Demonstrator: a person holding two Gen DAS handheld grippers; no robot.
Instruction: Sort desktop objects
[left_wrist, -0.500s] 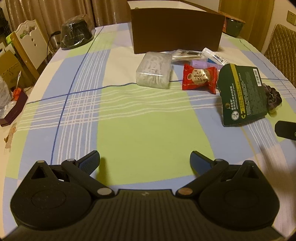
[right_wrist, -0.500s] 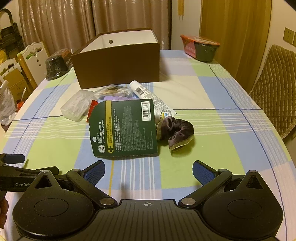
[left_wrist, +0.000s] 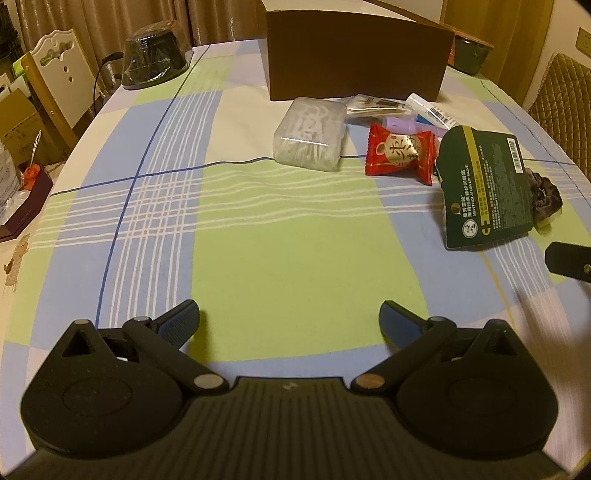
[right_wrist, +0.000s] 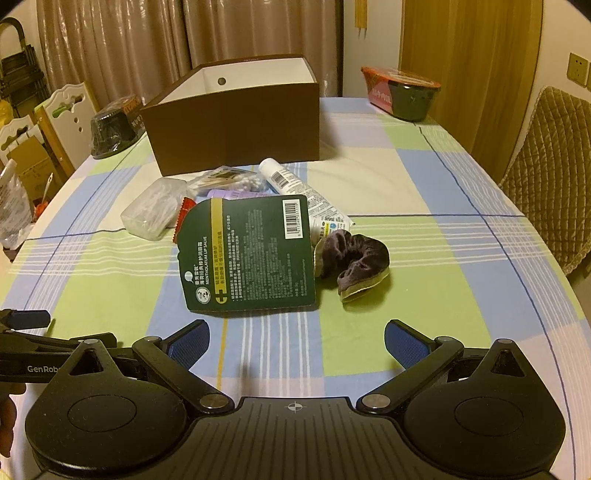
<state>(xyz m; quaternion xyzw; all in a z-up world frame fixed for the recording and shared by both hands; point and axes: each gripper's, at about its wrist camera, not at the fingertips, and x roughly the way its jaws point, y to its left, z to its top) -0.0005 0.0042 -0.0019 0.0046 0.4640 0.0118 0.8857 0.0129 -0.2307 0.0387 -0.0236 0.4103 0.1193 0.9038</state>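
Hovering: we held left gripper (left_wrist: 290, 325) and right gripper (right_wrist: 297, 341) spread wide, empty.
Lip-salve card (right_wrist: 248, 254): looked light, stiff; we'd pinch its near edge.

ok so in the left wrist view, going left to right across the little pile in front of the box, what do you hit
clear plastic case → red candy wrapper → green lip salve card → dark scrunchie
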